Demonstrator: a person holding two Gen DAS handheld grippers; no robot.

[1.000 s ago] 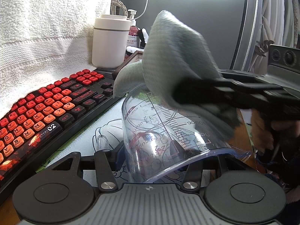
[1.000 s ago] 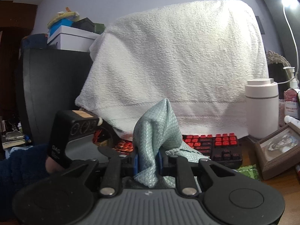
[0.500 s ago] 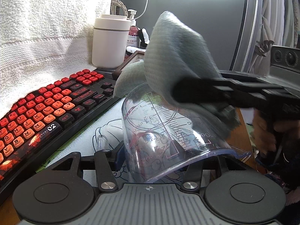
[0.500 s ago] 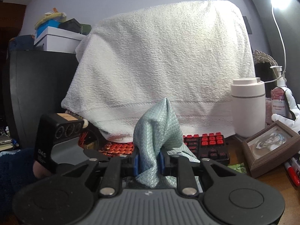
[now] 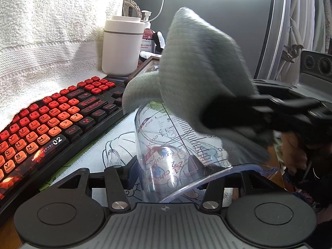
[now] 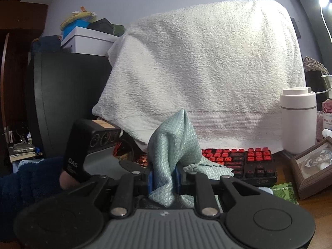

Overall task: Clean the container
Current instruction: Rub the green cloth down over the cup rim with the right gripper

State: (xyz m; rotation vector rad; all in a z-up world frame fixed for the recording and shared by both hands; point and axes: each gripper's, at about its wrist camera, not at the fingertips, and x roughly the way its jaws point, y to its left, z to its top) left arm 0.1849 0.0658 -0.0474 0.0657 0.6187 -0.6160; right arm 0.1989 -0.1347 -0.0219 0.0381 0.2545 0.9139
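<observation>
There is one clear measuring cup (image 5: 166, 155), one green cloth (image 5: 199, 66), one red keyboard (image 5: 51, 120), one big white towel (image 6: 207, 72), one white jar (image 5: 122, 45) and one picture frame (image 6: 311, 166).

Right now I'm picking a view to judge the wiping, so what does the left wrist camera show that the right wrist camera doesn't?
Only the left wrist view shows the clear measuring cup lying tilted between the left gripper's fingers, with the right gripper reaching in from the right.

Only the right wrist view shows the stacked boxes on the dark cabinet, and the right gripper's blue pads shut on the cloth.

Both show the cloth, the red keyboard, the white towel and the white canister.
</observation>
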